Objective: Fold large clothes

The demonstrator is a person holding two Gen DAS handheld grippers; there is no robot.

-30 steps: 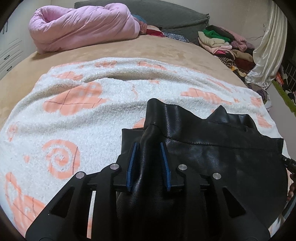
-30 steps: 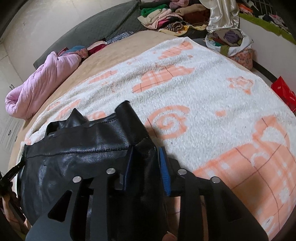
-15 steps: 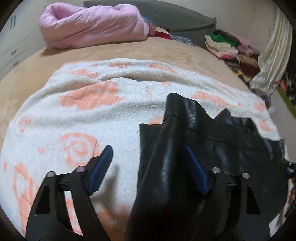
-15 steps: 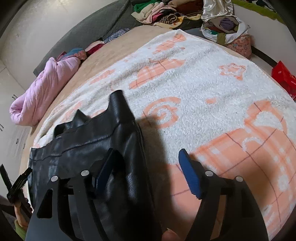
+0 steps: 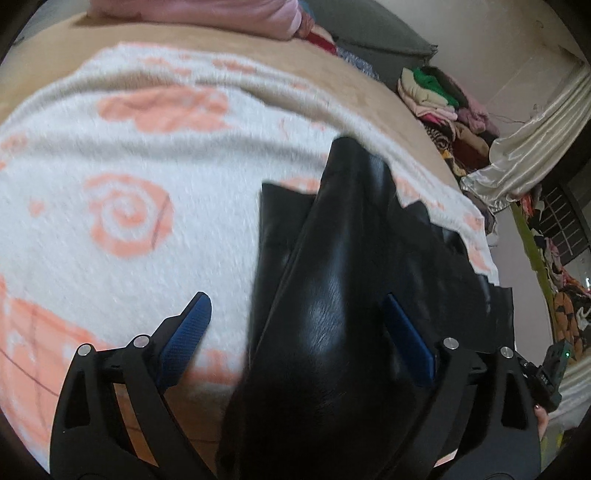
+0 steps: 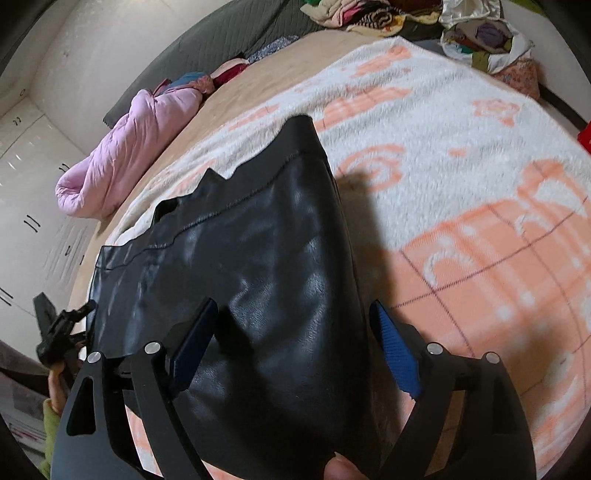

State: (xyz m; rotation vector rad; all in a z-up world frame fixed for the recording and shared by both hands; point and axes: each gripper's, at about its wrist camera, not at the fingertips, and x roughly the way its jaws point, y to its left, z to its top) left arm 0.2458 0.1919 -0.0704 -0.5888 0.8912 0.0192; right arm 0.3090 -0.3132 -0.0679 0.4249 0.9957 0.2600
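A black leather garment (image 5: 343, 280) lies on a white blanket with orange patterns (image 5: 110, 155) spread over the bed. It also shows in the right wrist view (image 6: 258, 266). My left gripper (image 5: 299, 317) is open, its blue pads spread wide around a raised fold at the garment's left end. My right gripper (image 6: 295, 325) is open too, its pads spread around the fold at the garment's right end. Neither pad presses the leather. The blanket (image 6: 461, 147) extends to the right.
A rolled pink quilt (image 6: 125, 147) lies at the head of the bed by a grey headboard (image 6: 229, 33). Piles of clothes (image 5: 454, 107) and a cream curtain (image 5: 524, 155) stand beside the bed. A bag of clothes (image 6: 487, 40) sits beyond the blanket's corner.
Both grippers were shut on folds of the black garment one second ago. They have opened wide and let go; the folds now stand loose between the pads.
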